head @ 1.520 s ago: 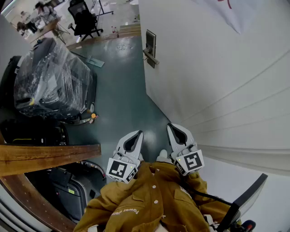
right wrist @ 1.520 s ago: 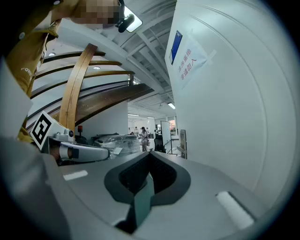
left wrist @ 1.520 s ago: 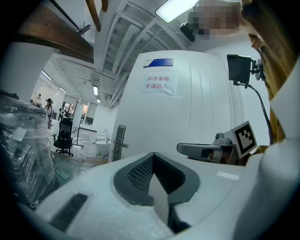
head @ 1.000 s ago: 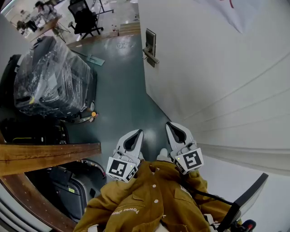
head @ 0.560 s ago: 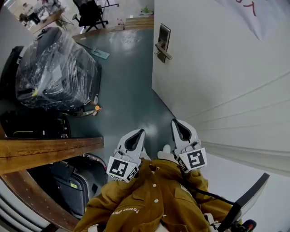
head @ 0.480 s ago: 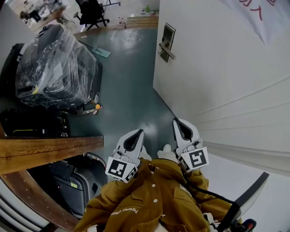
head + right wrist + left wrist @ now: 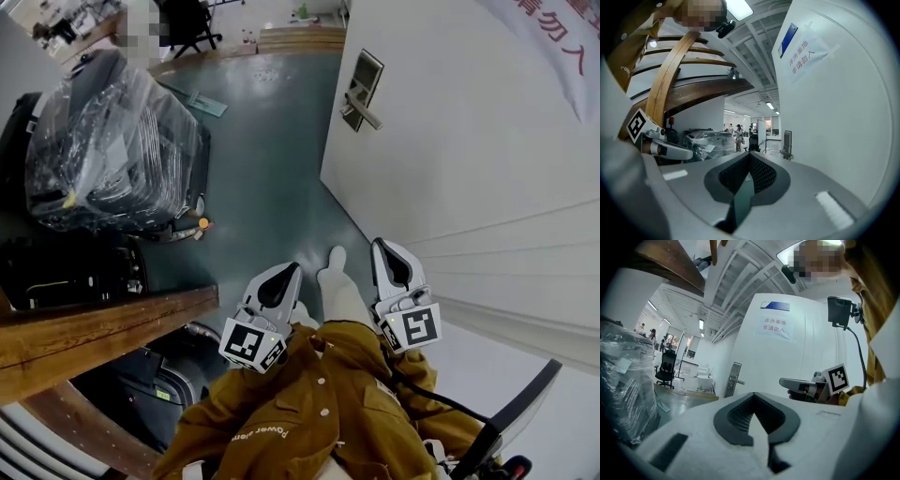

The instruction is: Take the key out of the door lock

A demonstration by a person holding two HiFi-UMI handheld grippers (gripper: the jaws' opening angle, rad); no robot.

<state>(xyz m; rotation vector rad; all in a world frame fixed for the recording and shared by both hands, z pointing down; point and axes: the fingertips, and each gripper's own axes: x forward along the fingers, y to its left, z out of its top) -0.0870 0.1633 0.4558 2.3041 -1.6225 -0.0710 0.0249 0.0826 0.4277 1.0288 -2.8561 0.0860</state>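
The white door (image 7: 469, 141) stands at the right, several steps ahead. On it sits a metal lock plate with a lever handle (image 7: 362, 89), also small in the left gripper view as the lock plate (image 7: 733, 379) and in the right gripper view as the lock plate (image 7: 787, 143). No key can be made out at this distance. My left gripper (image 7: 286, 271) and right gripper (image 7: 384, 247) are held low, close to my body, both shut and empty, far from the lock. Both point towards the door.
A black machine wrapped in plastic film (image 7: 112, 150) stands on the green floor (image 7: 262, 169) at the left. A wooden rail (image 7: 94, 328) crosses near my left side. My shoe (image 7: 335, 260) shows between the grippers. An office chair (image 7: 187, 19) and people are far back.
The view has swung so the lock plate sits further right and a little lower. My foot has stepped forward between the grippers. Both grippers stay shut near my body.
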